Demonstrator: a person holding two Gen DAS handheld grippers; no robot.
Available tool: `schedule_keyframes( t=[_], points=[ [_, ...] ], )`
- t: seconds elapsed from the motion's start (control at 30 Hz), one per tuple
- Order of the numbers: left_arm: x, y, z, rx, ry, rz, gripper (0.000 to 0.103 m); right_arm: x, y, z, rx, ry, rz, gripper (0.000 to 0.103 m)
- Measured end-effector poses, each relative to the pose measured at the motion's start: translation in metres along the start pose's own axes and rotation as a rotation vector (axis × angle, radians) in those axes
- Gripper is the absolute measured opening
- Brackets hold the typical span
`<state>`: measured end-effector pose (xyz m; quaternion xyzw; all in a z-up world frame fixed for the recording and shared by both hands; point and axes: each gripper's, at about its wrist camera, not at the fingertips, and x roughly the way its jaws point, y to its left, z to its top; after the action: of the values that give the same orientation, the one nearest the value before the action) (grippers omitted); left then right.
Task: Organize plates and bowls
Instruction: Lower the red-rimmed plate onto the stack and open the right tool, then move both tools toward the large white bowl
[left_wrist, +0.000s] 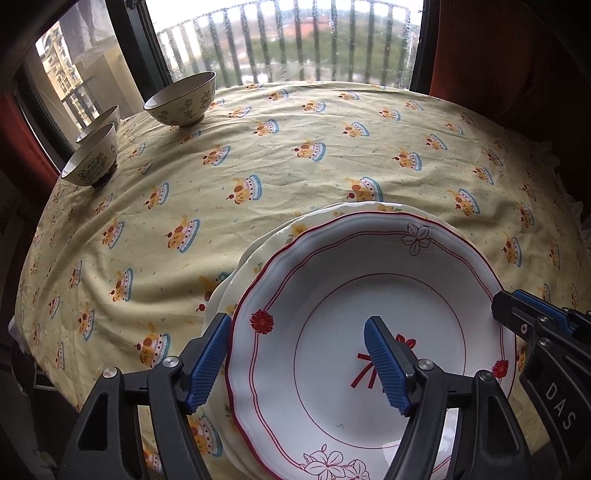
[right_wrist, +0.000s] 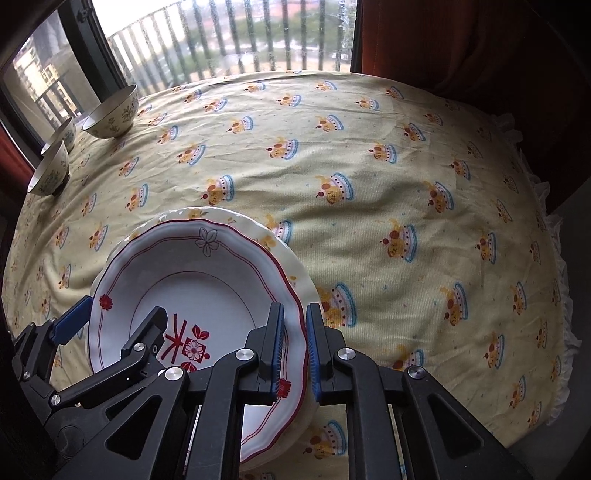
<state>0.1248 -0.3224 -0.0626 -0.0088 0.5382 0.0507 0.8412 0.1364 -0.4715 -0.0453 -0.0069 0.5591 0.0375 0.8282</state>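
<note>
Left wrist view is showing three bowls sitting at the desk's far left; the left gripper, jaws apart, is straddling the red-rimmed plate's left rim, while the right gripper is clamping its right rim.

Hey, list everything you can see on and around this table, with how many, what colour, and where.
Top plate: one, white with red rim lines and flowers, on the plate stack at the near edge.
Lower plates: at least one, cream with yellow print, under the top plate; exact count hidden.
Bowls: three, cream with green plant print, far left corner by the window.
Tablecloth: one, pale yellow with a cake pattern, covering the table.
Window: one, with railing outside, behind the table.
Curtain: dark red, right of the window.
Left hand-held gripper: black with blue pads, open, straddling the top plate's left rim.
Right hand-held gripper: black with blue pads, clamped on the top plate's right rim.
</note>
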Motion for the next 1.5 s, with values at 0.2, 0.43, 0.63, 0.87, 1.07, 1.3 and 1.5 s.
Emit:
schedule_keyframes(
  t=[0.2,0.43,0.63,0.87,1.07,1.3,1.5],
  points=[
    [-0.002,0.006,0.003,-0.022,0.026,-0.031,0.077,0.003,0.0,0.003,-0.012,0.008,0.024,0.017],
    [-0.016,0.018,0.006,-0.052,0.006,-0.016,0.086,-0.003,0.005,0.01,-0.062,-0.007,0.04,0.042],
    [-0.025,0.043,0.015,-0.107,-0.014,-0.024,0.089,-0.014,0.018,0.023,-0.101,-0.054,0.032,0.057],
    [-0.026,0.08,0.028,-0.118,-0.025,-0.042,0.091,-0.024,0.044,0.037,-0.092,-0.078,0.04,0.067],
    [-0.025,0.117,0.041,-0.059,-0.029,-0.068,0.091,-0.025,0.075,0.043,0.003,-0.077,0.076,0.067],
    [-0.023,0.162,0.061,0.029,-0.028,-0.088,0.091,-0.02,0.126,0.051,0.079,-0.074,0.061,0.067],
    [-0.013,0.206,0.078,0.031,-0.017,-0.12,0.09,-0.018,0.171,0.061,0.115,-0.111,0.036,0.067]
  ],
)
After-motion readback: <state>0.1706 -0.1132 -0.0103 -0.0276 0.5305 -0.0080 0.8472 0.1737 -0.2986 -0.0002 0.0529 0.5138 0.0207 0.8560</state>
